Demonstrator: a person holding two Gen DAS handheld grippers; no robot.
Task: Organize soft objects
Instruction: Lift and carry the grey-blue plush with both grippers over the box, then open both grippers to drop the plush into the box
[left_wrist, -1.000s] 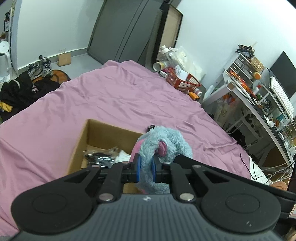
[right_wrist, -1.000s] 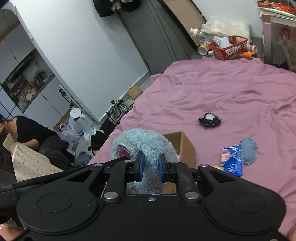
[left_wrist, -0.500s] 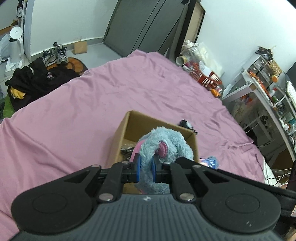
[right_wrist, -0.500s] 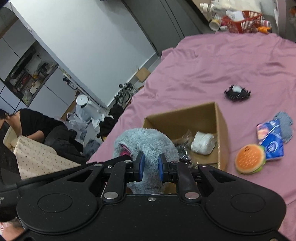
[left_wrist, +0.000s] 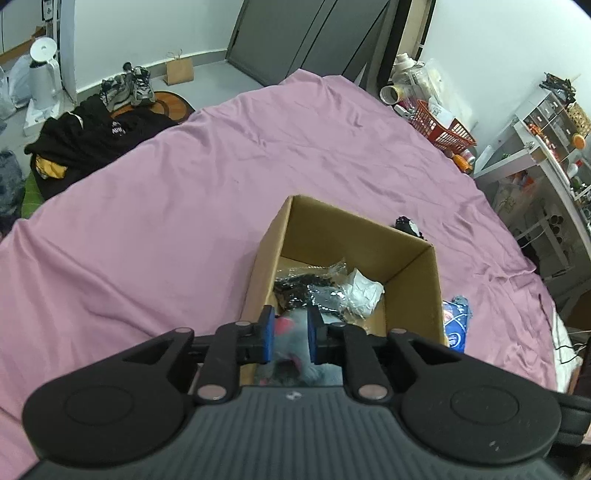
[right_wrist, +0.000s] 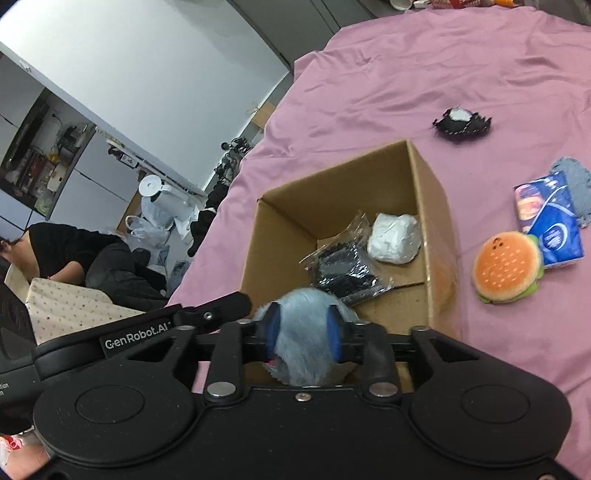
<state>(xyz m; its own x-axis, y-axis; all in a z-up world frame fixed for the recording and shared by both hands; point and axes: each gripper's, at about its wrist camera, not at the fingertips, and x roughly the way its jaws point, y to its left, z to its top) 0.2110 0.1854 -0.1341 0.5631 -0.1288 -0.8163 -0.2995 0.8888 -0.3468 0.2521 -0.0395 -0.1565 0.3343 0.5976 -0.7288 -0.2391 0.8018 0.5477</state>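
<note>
An open cardboard box (left_wrist: 266, 266) (right_wrist: 432, 206) stands on the pink bed sheet (left_wrist: 166, 221). Inside it lie a white soft bundle (right_wrist: 395, 238) and a clear bag of black items (right_wrist: 343, 271). A fluffy blue-grey plush (left_wrist: 291, 358) (right_wrist: 303, 354), blurred, sits low at the box's near edge. My left gripper (left_wrist: 290, 334) is open above it, and my right gripper (right_wrist: 303, 334) is open with its pads on either side of the fur. A burger plush (right_wrist: 506, 271), a blue tissue pack (right_wrist: 550, 221), a grey cloth (right_wrist: 574, 184) and a black-and-white item (right_wrist: 461, 122) lie right of the box.
A person in black (right_wrist: 74, 251) sits on the floor to the left of the bed. Black clothes (left_wrist: 92, 136) and shoes (left_wrist: 129, 85) lie on the floor beyond. A red basket (left_wrist: 443, 129) and a cluttered desk (left_wrist: 546, 147) stand along the right.
Both grippers were shut on the plush and carried it over the box. Now both have opened and the plush has dropped lower, toward the box.
</note>
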